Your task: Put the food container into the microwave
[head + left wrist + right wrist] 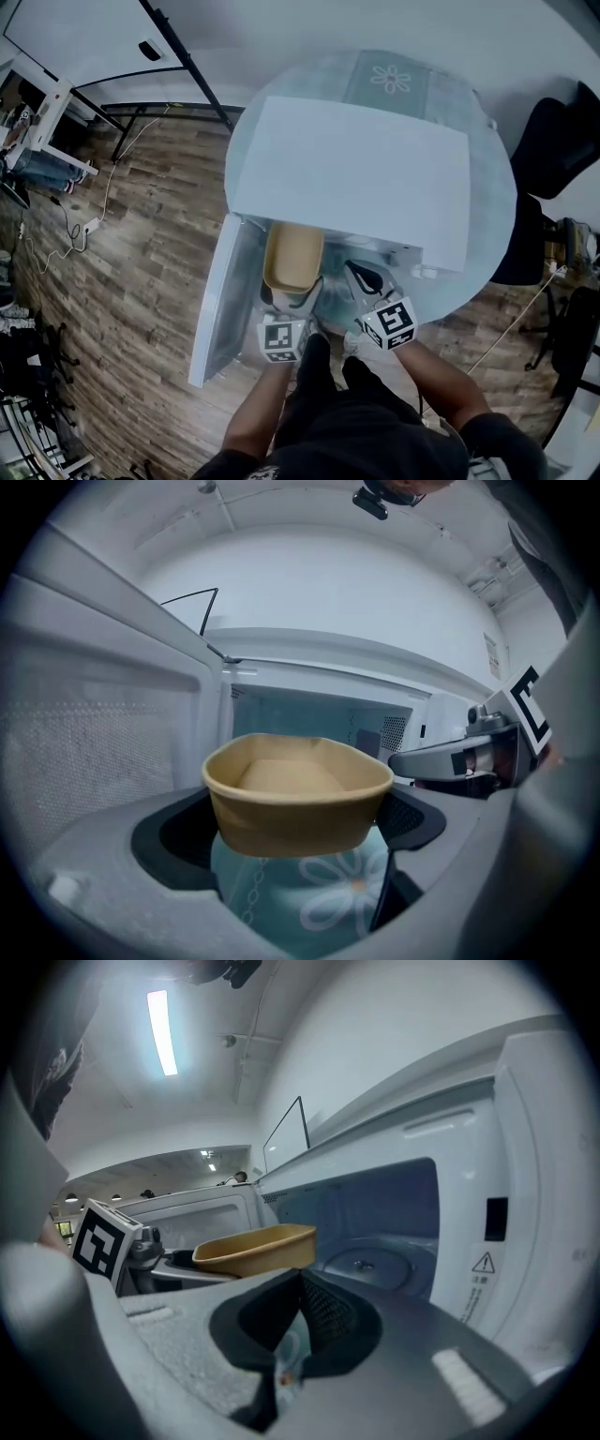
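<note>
A tan, empty food container [293, 255] hangs at the mouth of the white microwave [356, 178], whose door [217, 309] swings open to the left. My left gripper [291, 294] is shut on the container's near wall; in the left gripper view the container [295, 794] sits between the dark pads, with the microwave cavity [319, 719] behind it. My right gripper [362, 275] is shut and holds nothing, just right of the container and in front of the opening. The right gripper view shows the container [255, 1249] at its left and the turntable [366, 1265] inside.
The microwave stands on a round table with a teal flowered cloth [497, 187]. A black chair [562, 141] is at the right. Cables and a power strip [84, 225] lie on the wood floor at the left, near black stand legs [187, 66].
</note>
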`<state>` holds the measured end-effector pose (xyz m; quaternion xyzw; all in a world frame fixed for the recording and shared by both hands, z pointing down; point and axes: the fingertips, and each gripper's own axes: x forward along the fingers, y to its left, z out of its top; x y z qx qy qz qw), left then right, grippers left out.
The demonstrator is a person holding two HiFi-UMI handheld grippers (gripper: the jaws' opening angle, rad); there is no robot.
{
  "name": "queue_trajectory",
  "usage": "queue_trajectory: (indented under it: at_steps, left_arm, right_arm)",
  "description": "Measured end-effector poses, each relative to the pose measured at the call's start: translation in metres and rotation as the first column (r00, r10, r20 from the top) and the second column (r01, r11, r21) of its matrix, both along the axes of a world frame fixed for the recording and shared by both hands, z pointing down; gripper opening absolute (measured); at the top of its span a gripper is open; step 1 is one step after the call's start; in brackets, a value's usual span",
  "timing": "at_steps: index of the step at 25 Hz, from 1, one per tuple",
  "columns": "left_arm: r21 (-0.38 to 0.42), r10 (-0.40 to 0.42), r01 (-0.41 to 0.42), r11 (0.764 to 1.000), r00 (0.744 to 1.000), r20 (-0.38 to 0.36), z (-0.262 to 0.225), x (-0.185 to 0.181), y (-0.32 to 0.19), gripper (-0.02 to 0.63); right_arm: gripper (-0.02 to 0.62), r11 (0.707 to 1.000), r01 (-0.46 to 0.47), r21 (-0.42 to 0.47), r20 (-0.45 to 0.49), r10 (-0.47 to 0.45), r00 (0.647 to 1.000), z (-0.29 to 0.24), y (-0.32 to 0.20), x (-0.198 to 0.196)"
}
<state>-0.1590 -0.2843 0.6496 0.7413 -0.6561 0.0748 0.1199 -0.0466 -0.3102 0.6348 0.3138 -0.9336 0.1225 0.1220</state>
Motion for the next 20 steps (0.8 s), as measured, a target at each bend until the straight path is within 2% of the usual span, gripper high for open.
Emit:
queue_trajectory:
  at_steps: [20]
  left_arm:
    - [-0.028, 0.067, -0.066, 0.997, 0.998, 0.001, 0.031, 0.005, -0.071, 0.525]
  right_arm:
    - [0.002, 0.993, -0.114, -0.039, -0.013, 0.114, 0.993, 0.034, -0.042, -0.013]
